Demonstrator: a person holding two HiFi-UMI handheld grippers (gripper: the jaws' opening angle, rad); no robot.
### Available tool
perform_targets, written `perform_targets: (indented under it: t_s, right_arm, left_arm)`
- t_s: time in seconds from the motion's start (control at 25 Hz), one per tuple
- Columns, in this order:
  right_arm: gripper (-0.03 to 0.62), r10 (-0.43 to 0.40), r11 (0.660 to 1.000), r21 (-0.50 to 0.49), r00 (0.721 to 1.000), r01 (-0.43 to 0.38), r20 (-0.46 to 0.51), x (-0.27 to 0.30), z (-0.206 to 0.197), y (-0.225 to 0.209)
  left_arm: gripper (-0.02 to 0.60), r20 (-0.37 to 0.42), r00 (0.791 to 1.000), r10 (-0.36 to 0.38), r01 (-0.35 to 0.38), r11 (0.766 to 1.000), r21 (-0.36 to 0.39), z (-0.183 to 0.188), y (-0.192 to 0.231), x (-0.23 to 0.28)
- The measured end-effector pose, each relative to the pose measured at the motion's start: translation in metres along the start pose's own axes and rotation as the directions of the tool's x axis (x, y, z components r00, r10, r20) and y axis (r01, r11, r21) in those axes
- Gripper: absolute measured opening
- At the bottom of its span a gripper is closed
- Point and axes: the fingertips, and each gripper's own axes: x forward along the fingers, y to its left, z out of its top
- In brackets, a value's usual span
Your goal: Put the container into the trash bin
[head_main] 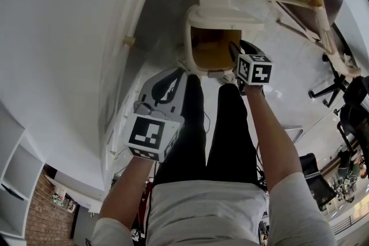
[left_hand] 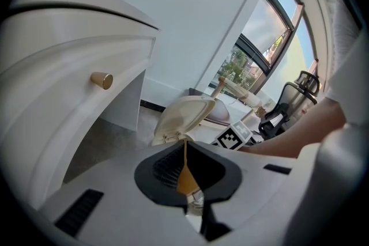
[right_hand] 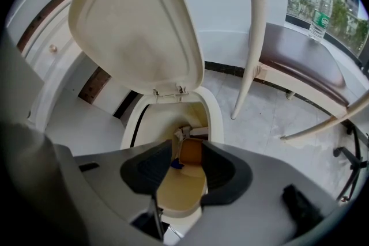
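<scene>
The cream trash bin (head_main: 193,17) stands on the floor in front of my feet with its lid (right_hand: 135,20) swung up. A tan box-like container (right_hand: 191,151) lies inside the bin on its yellowish lining, apart from both grippers. My right gripper (head_main: 237,57) hangs over the bin's near rim, pointing steeply down; in the right gripper view its jaws (right_hand: 184,173) stand open with nothing between the pads. My left gripper (head_main: 168,84) is held back to the left of the bin. Its jaws (left_hand: 185,178) are shut, and only a thin sliver of the bin shows between them.
A white curved cabinet with a brass knob (head_main: 129,41) runs along the left. A chair with pale wooden legs and a brown seat (right_hand: 300,60) stands right of the bin, a water bottle (right_hand: 319,11) on it. Black office chairs (head_main: 340,89) are further right.
</scene>
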Motion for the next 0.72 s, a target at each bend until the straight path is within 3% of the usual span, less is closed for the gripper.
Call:
perform_targets:
  t_s: [0.36,0.72]
  right_arm:
    - [0.156,0.004,1.0,-0.012,1.0,-0.004,0.004,-0.007,0.001,0.0]
    - [0.155,0.059,0.992,-0.11,0.998,-0.059,0.004,-0.017,0.002,0.011]
  left_arm:
    - [0.026,0.007,1.0,0.0,0.0,1.0,0.005,0.002,-0.004,0.0]
    - [0.026,0.027,0.999,0.034,-0.033,0.999,-0.009,0.002,-0.013,-0.005]
